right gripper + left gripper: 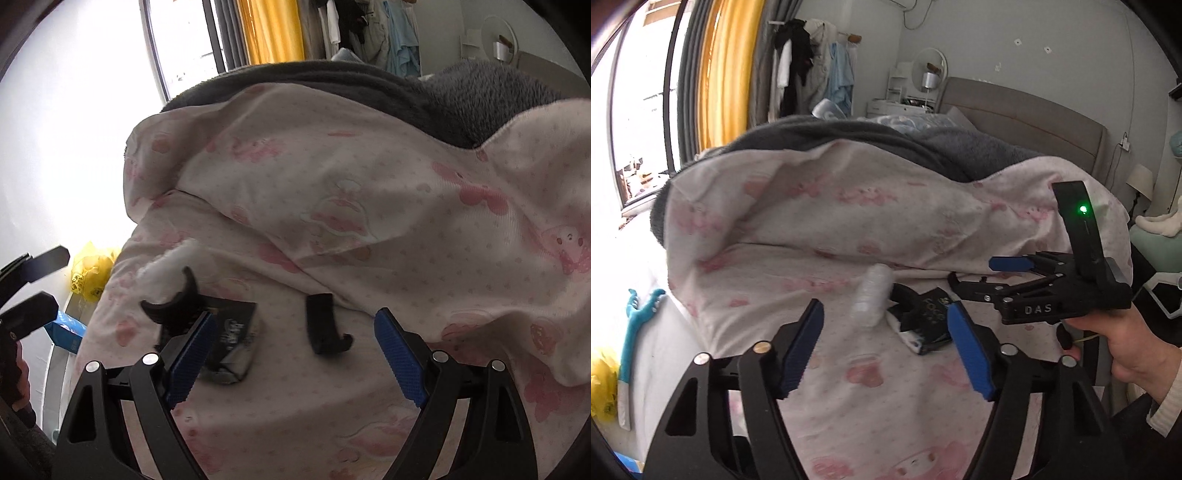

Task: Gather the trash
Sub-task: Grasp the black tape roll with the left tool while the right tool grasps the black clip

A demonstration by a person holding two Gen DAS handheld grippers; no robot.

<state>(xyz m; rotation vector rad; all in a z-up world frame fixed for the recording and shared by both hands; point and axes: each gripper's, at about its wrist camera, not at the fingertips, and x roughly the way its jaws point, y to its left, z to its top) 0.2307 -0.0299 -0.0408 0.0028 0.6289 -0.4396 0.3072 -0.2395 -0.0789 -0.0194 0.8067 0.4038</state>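
A black snack packet (929, 325) lies on the pink-patterned quilt (849, 221), and a clear crinkled plastic piece (871, 295), shaped like a small bottle, lies just left of it. My left gripper (888, 347) is open, with both pieces a little beyond its blue pads. My right gripper (975, 275) comes in from the right in a hand (1123, 343), open, its tip close over the packet. In the right wrist view the packet (236, 339) lies by the left pad of the open right gripper (297, 354). The plastic piece (166, 266) is a white blur beyond it. The left gripper (40, 284) shows at the left edge.
A dark grey blanket (923, 144) is heaped behind the quilt, before the headboard (1027, 118). Left of the bed hang a yellow bag (88, 273), a blue box (66, 332) and a teal long-handled tool (635, 325). Black hooked pieces (325, 328) show between the right gripper's fingers.
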